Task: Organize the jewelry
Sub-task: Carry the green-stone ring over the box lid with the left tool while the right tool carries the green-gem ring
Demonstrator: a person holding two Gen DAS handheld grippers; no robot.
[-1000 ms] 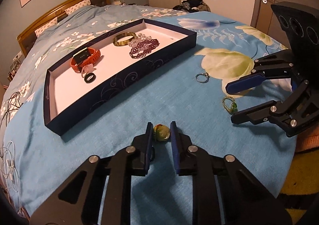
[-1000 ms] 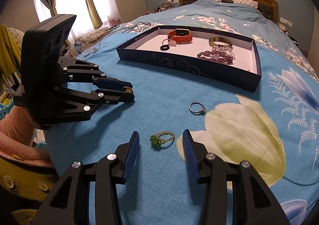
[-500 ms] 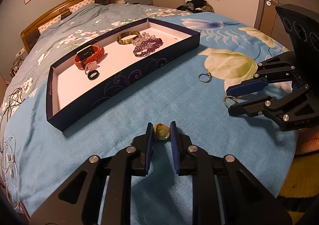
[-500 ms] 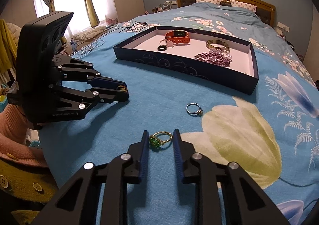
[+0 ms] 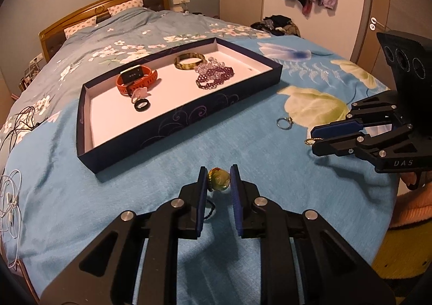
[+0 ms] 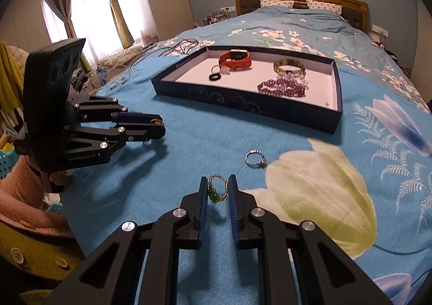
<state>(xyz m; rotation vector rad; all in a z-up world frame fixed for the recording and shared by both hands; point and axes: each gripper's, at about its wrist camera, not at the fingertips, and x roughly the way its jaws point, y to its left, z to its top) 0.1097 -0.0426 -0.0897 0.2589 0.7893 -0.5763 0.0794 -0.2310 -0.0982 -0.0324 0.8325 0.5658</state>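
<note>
**A:** Right wrist view showed our right gripper [image 6: 218, 188] with its jaws just closing on the green beaded ring [image 6: 216, 188]; the blue pads pinched it from both sides, hoop upright between the tips. Our left gripper [image 5: 218, 180] was narrow too, clamped on a yellowish rounded pendant [image 5: 219, 180] with a dark cord [image 5: 209, 210] trailing under its left finger.

**B:** So both pieces were held. We judged the next care to be lifting straight, without loosening, since the beads were small and the hoop thin, likely to twist out of flat pads.

**A:** Agreed. The navy tray [image 5: 172, 126] lay ahead and left of the left tool, with a pale smooth floor. It held an orange watch [image 5: 136, 80], a black ring [image 5: 142, 105], a mottled bangle [image 5: 189, 61] and purple bead strands [image 5: 214, 76].

**B:** And the silver ring [image 6: 255, 159] sat on the blue fuzzy bedspread [image 6: 189, 159], just ahead and right of the right tool, not yet collected.

**A:** That soft cloth could snag the cord, we thought.
</note>
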